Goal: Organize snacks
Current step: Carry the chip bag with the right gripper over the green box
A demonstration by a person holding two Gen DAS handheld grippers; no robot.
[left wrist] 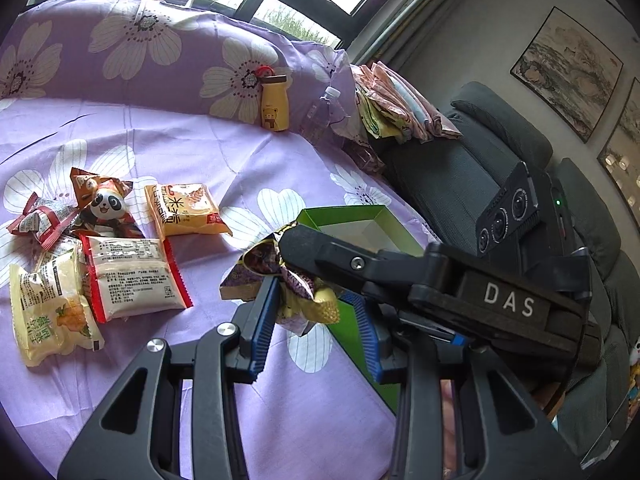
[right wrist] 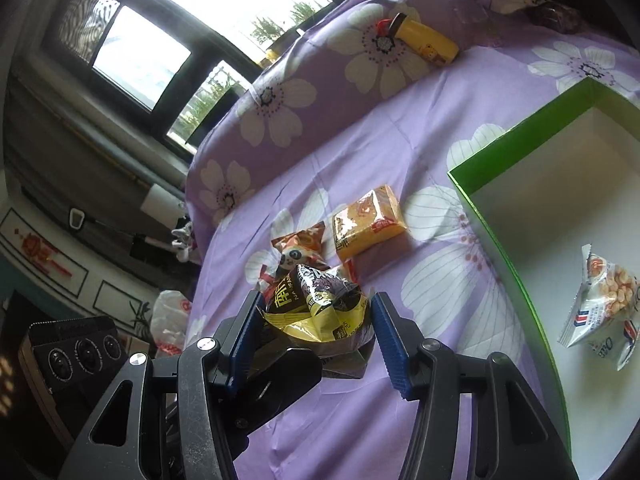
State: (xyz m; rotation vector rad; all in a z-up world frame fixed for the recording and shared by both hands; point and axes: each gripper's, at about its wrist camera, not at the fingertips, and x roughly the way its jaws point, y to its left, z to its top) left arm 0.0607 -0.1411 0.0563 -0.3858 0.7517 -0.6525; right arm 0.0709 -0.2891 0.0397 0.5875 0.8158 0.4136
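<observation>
Both grippers meet at one crumpled dark purple and yellow snack packet [left wrist: 296, 292], above the purple flowered bedsheet beside a green box [left wrist: 360, 224]. In the left wrist view my left gripper [left wrist: 316, 320] has the packet between its blue pads, and the right gripper's black finger reaches in over it. In the right wrist view my right gripper [right wrist: 316, 328] holds the same packet [right wrist: 320, 308] between its pads. The green box [right wrist: 500, 148] lies to the right with a white snack bag [right wrist: 600, 304] inside. An orange packet [right wrist: 366, 222] and a panda packet [right wrist: 298, 250] lie behind.
Several snack packets lie at the left on the sheet: an orange one [left wrist: 182, 210], a panda one [left wrist: 106, 204], a white and red one [left wrist: 132, 276], a yellow one [left wrist: 52, 312]. A yellow bear bottle [left wrist: 274, 102] and a clear bottle [left wrist: 324, 116] lean on the pillow. A dark sofa [left wrist: 460, 168] stands right.
</observation>
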